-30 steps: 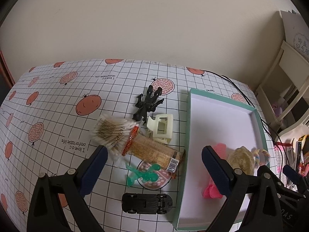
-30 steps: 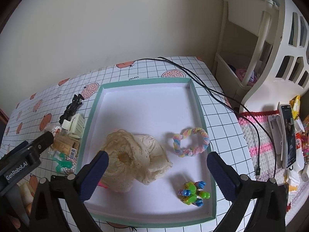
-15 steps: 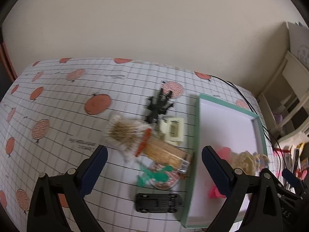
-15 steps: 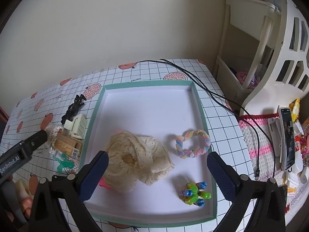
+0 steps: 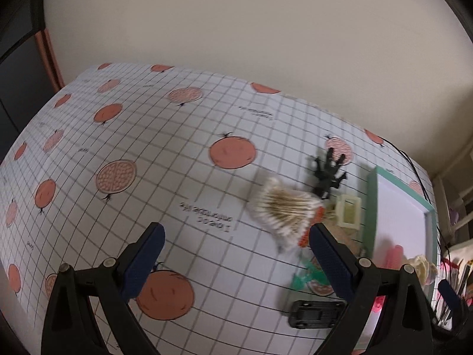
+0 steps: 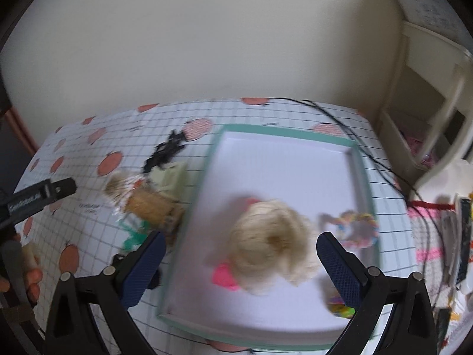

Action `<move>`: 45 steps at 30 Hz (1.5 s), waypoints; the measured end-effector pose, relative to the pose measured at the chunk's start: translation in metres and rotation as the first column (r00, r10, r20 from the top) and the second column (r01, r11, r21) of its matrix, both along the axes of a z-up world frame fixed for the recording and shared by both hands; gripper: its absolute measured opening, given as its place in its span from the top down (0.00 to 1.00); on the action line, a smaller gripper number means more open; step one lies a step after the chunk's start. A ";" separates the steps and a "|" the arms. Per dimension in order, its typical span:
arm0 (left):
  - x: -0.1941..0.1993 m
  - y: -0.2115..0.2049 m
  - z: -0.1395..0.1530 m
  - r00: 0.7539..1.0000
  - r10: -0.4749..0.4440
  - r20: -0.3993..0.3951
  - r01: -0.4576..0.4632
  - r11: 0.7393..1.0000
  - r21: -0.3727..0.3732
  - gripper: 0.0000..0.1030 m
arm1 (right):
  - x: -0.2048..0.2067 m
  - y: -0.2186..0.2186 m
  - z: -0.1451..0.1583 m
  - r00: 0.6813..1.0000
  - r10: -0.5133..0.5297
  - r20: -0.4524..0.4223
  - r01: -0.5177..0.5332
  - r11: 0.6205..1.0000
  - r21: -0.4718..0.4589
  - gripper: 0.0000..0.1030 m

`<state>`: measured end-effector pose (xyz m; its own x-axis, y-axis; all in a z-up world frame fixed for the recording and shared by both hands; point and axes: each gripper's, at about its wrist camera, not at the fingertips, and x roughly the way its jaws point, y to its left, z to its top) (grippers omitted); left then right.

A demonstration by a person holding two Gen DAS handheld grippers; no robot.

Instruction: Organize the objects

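My left gripper [image 5: 236, 259] is open over bare tablecloth, with the loose pile off to its right. That pile holds a bag of cotton swabs [image 5: 283, 211], a black claw clip [image 5: 326, 171], a cream claw clip [image 5: 350, 210], a green clip [image 5: 306, 275] and a black toy car [image 5: 317, 313]. My right gripper [image 6: 238, 267] is open above the green-rimmed tray [image 6: 280, 131]. In the tray lie a cream lace scrunchie [image 6: 272, 236], a pink item [image 6: 224, 276], a pastel braided hair tie [image 6: 359, 229] and a bright beaded item [image 6: 343, 307].
The checked tablecloth with orange fruit prints [image 5: 147, 148] stretches far to the left. A black cable [image 6: 369, 153] runs along the tray's right side. A white shelf unit [image 6: 428, 103] stands at the right. A person's hand [image 6: 26, 272] holds the left gripper's handle.
The left gripper has swung left, so the pile and tray slid to the right of its view. The right gripper's view shifted left and is now blurred; nothing was grasped.
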<state>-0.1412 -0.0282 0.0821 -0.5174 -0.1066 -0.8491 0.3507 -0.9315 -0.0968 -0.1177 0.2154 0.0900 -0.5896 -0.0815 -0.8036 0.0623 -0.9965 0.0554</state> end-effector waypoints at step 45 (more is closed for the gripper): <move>-0.002 -0.040 -0.055 0.990 0.011 0.139 -0.022 0.997 0.074 0.05 | -0.006 -0.092 -0.055 0.952 0.287 0.109 -0.281 0.957 -0.067 0.00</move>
